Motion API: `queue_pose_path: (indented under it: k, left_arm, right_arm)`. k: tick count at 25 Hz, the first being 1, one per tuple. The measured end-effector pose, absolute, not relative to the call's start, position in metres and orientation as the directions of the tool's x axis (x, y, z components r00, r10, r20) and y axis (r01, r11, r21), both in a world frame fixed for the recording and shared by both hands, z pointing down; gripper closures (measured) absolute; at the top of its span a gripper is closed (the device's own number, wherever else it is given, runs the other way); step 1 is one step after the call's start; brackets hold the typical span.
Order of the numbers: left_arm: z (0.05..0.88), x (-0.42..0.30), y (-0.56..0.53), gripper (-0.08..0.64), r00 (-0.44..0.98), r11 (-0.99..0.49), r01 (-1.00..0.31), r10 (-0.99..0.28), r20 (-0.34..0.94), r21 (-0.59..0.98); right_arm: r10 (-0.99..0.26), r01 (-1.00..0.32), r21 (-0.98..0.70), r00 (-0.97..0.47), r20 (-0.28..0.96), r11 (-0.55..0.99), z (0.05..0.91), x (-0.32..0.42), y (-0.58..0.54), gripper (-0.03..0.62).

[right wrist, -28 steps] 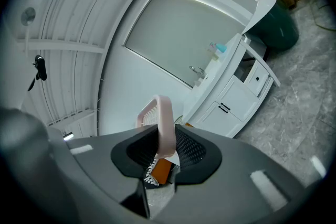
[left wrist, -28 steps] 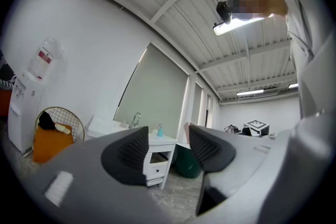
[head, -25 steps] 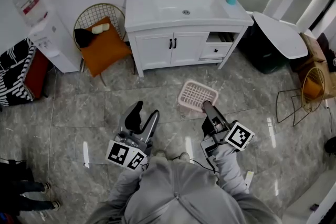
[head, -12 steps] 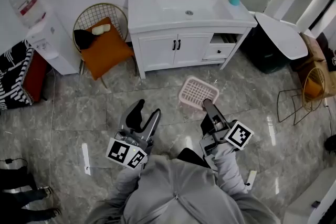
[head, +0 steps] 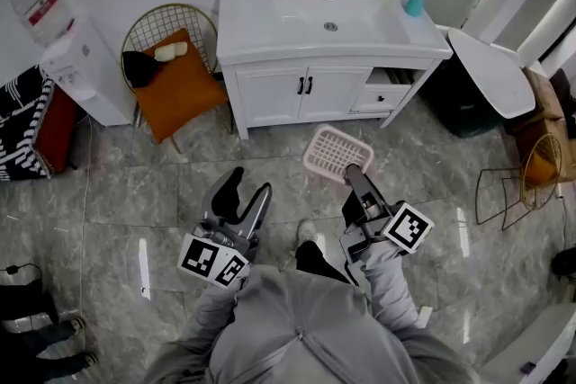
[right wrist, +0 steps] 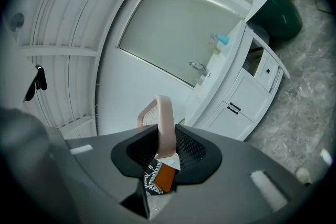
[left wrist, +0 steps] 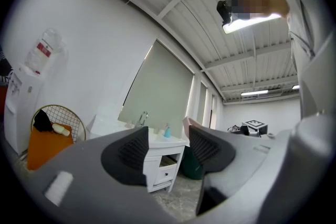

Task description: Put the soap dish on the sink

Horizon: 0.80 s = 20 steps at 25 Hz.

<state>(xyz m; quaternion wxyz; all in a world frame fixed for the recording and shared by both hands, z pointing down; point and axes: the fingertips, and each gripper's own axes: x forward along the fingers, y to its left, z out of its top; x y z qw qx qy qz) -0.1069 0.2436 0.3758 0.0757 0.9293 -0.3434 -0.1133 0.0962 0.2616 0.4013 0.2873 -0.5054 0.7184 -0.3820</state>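
Head view: left gripper (head: 245,192) is held empty, jaws spread apart. Right gripper (head: 354,175) is pinched on the rim of the pink soap dish (head: 335,150), which is held over the floor, apart from the white sink (head: 261,27). Beyond, the red label on the water bottle (head: 38,6) cannot be read.

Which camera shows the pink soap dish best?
The head view: the whole slatted soap dish shows, held by the right claw. The right gripper view shows only its rim, edge-on between the jaws; the left gripper view, a pink sliver.
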Motion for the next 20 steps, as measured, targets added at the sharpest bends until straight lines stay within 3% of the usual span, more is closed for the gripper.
queue_pose_path:
  k: [20]
  left_arm:
    - [0.355, -0.007, 0.091, 0.296, 0.607, -0.626, -0.761, -0.780, -0.153, 0.170]
  right_arm:
    - [-0.886, -0.468, -0.839, -0.463, -0.036, 0.279, 0.392, 0.200, 0.068, 0.503]
